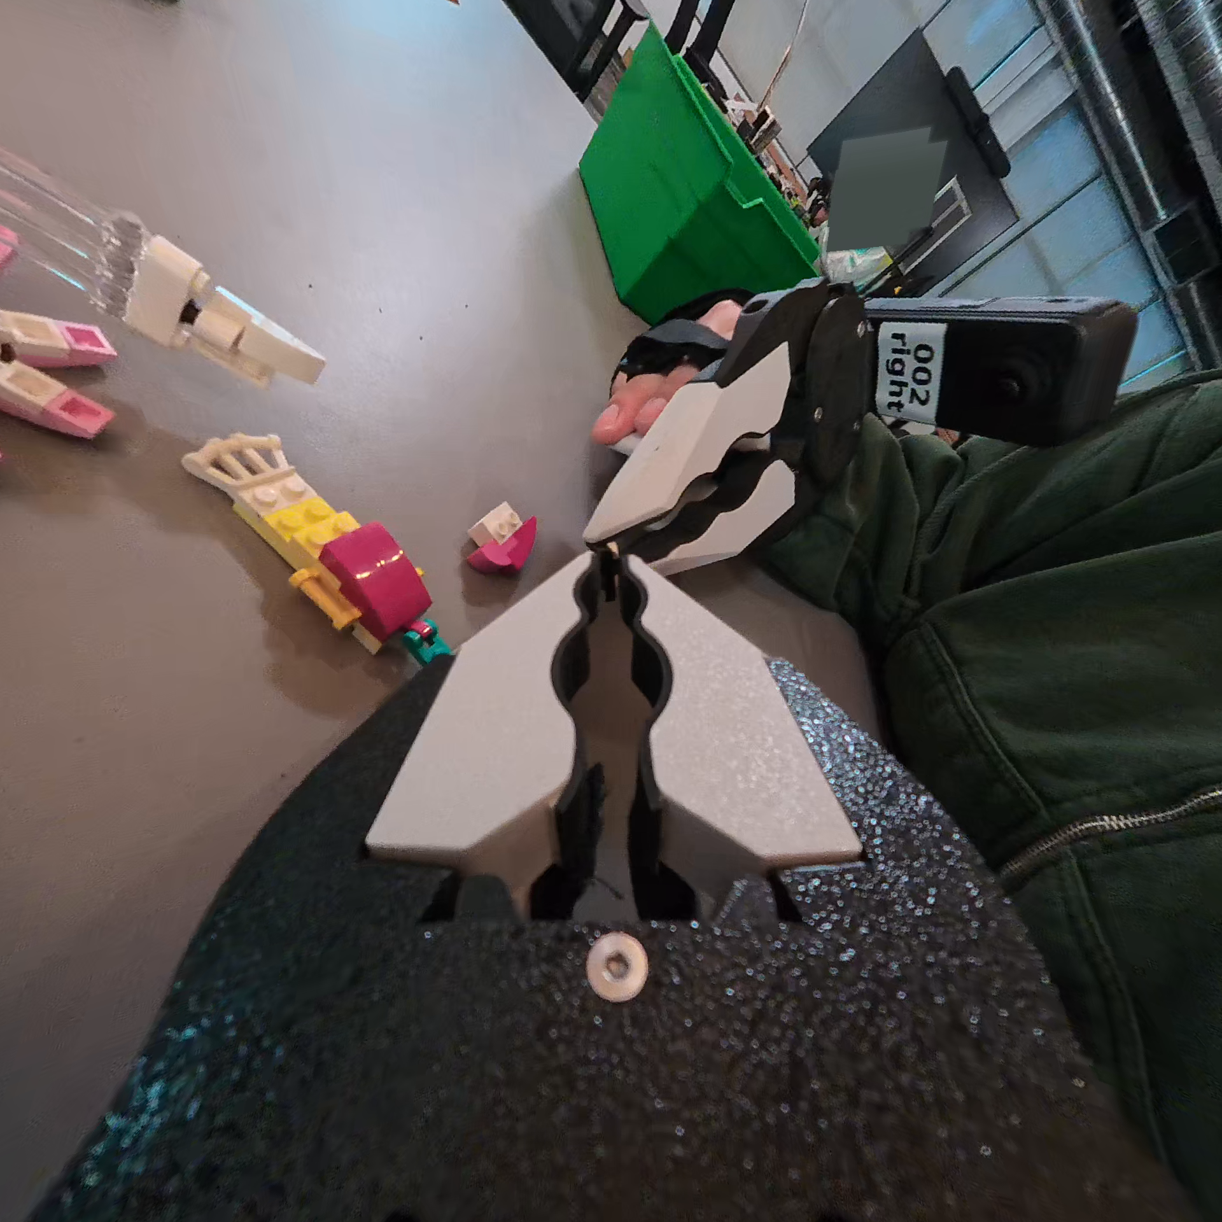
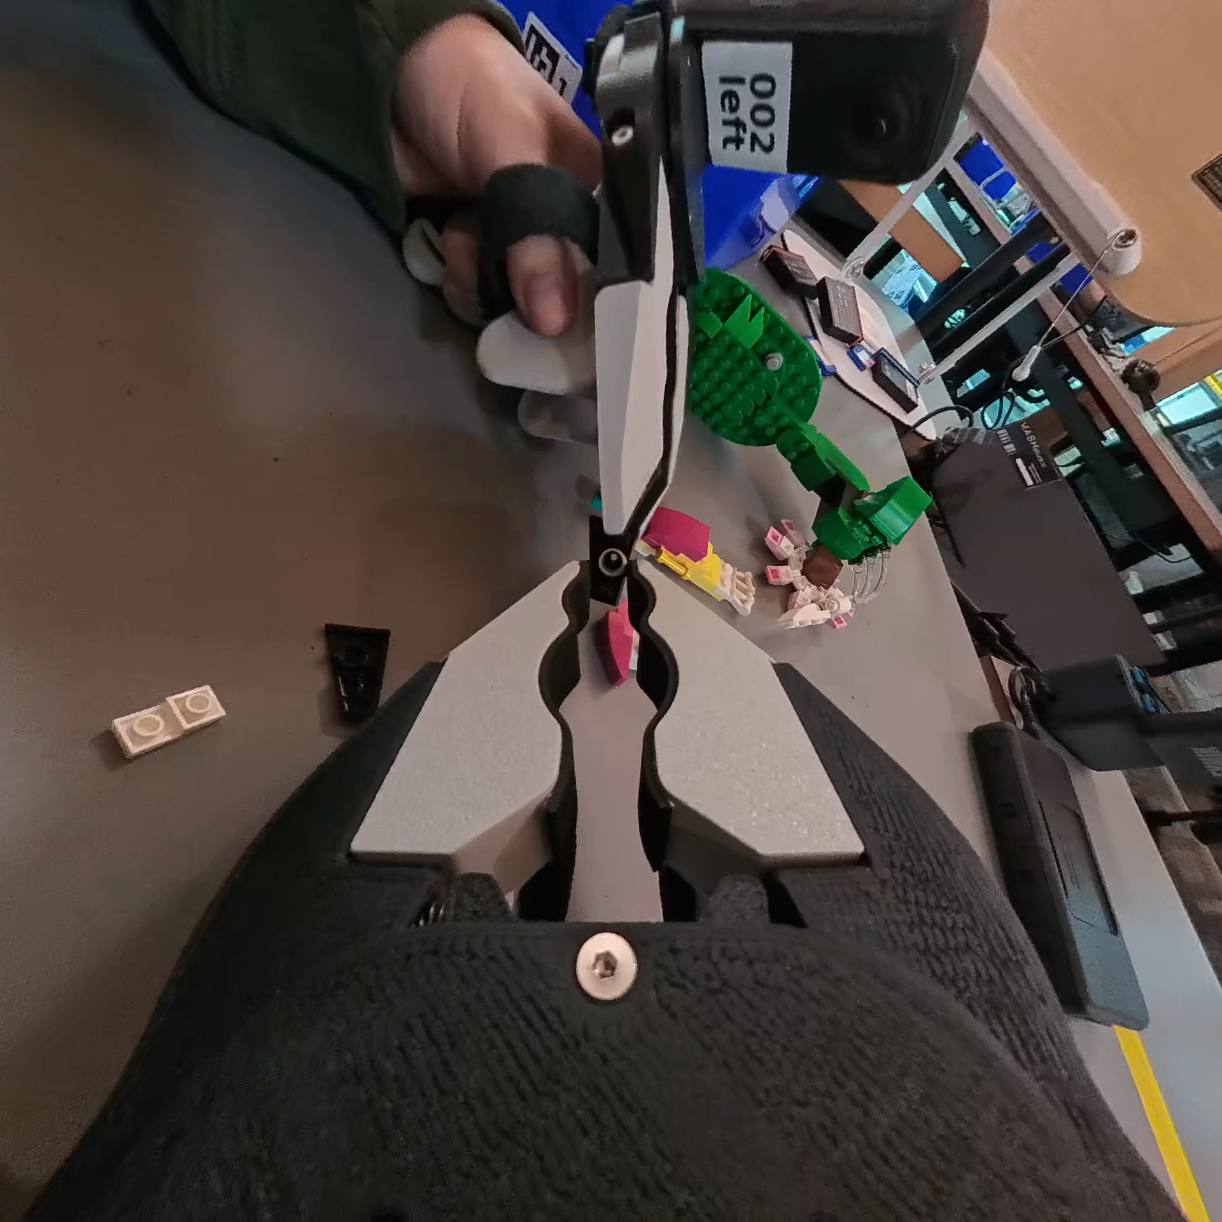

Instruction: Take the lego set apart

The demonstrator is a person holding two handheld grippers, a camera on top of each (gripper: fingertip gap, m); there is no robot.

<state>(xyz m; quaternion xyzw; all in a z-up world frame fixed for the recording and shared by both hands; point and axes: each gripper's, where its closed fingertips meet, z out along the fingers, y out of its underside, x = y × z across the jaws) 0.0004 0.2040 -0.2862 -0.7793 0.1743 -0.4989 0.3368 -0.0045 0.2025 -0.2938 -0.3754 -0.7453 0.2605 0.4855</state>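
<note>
My left gripper [image 1: 607, 563] and my right gripper [image 2: 608, 576] meet tip to tip just above the grey table. Both are shut on the same small black lego piece [image 2: 611, 563], which has a round ring on its face. In the left wrist view the right gripper [image 1: 598, 543] comes in from the upper right. In the right wrist view the left gripper [image 2: 611, 527] comes down from above. A yellow, magenta and white sub-assembly [image 1: 317, 535] lies on the table to the left. A small white and magenta piece [image 1: 502, 535] lies near the tips.
A white and clear part [image 1: 198, 311] and pink pieces [image 1: 53, 344] lie at the far left. A green bin [image 1: 674, 192] stands behind. A green baseplate [image 2: 747, 370], green build [image 2: 859, 516], black wedge plate [image 2: 357, 668] and white plates [image 2: 165, 721] lie around. The tips of both grippers are at nearly the same place.
</note>
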